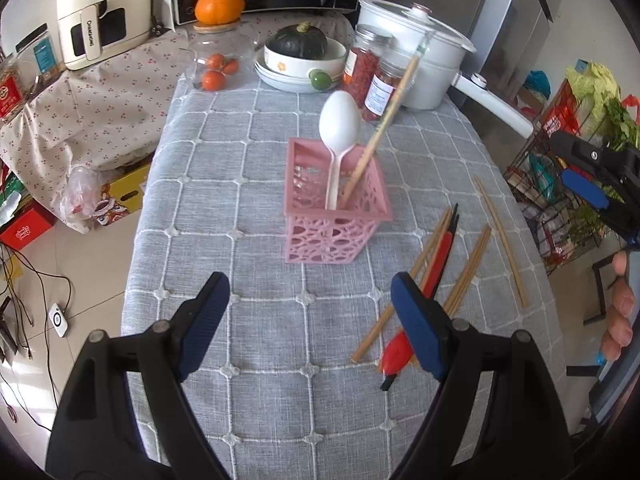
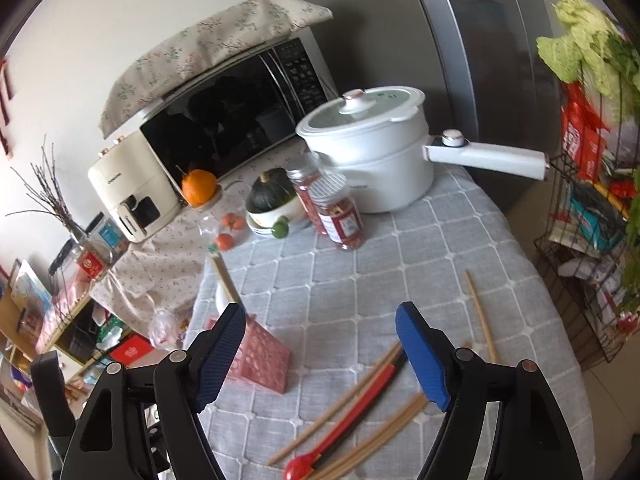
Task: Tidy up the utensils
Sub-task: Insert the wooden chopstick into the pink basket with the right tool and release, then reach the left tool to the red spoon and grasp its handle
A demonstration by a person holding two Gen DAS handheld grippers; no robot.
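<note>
A pink openwork basket (image 1: pixel 336 216) stands mid-table on the grey checked cloth (image 1: pixel 240 184). A white spoon (image 1: pixel 339 124) and a wooden chopstick (image 1: pixel 384 124) stand upright in it. To its right lie several loose wooden chopsticks (image 1: pixel 502 236), a red spoon (image 1: pixel 396 354) and black chopsticks (image 1: pixel 452 220). My left gripper (image 1: pixel 310 306) hovers in front of the basket, open and empty, its right finger above the red spoon. My right gripper (image 2: pixel 322 338) is open and empty over the loose chopsticks (image 2: pixel 482 320) and red spoon (image 2: pixel 340 432), with the basket (image 2: pixel 260 360) at its left finger.
At the table's far end stand a white pot with a long handle (image 1: pixel 424 60), two jars of red contents (image 1: pixel 370 76), bowls holding a dark squash (image 1: pixel 302 42), and a glass jar of tomatoes (image 1: pixel 216 68). A wire rack of vegetables (image 2: pixel 592 216) stands off the right edge.
</note>
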